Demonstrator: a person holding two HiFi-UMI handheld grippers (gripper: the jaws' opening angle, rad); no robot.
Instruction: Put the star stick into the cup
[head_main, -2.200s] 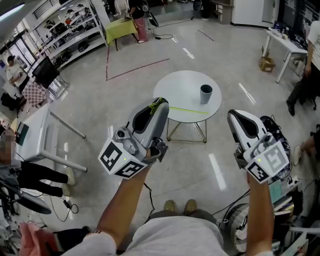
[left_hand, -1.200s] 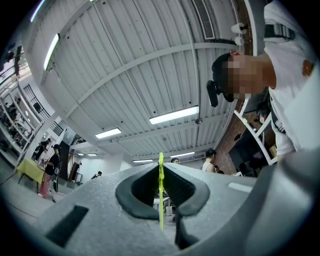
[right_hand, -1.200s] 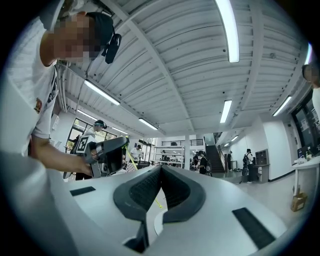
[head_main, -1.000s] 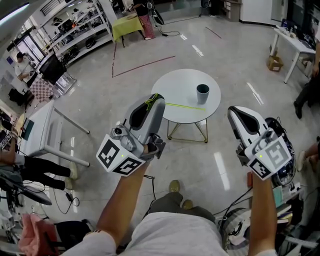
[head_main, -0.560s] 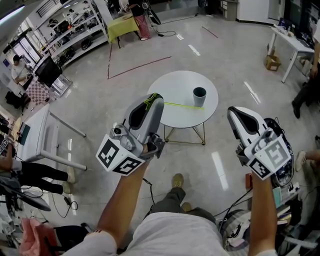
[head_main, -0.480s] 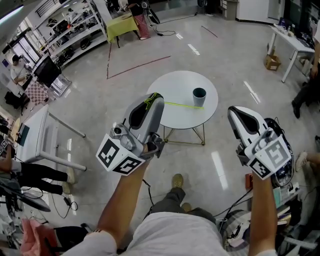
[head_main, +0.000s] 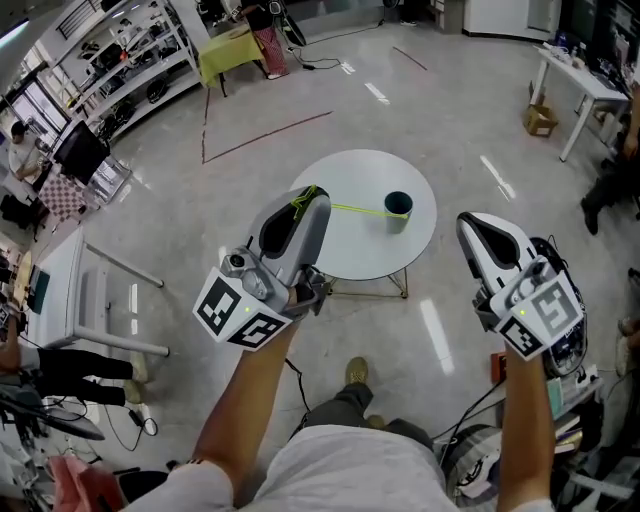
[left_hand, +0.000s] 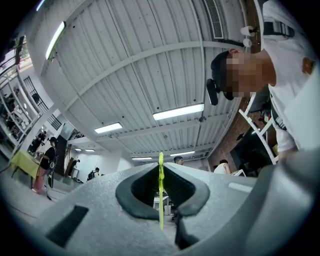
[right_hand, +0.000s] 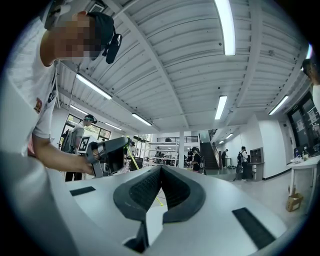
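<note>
Both bare forearms reach forward, short of the round surface (head_main: 345, 245). The left gripper (head_main: 303, 196), by the surface's near left edge, has its fingers pinched on the star stick (head_main: 352, 209). The right gripper (head_main: 476, 226), off to the surface's right, has its fingers together and empty.

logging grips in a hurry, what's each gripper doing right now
left gripper: shut on the star stick
right gripper: shut, nothing between its jaws

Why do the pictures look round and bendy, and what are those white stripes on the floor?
Left gripper view and right gripper view: wide-angle lenses bend straight lines and leave black corners; the ceiling lights glare white. Head view: the white stripes are lights reflected in the shiny floor.
</note>
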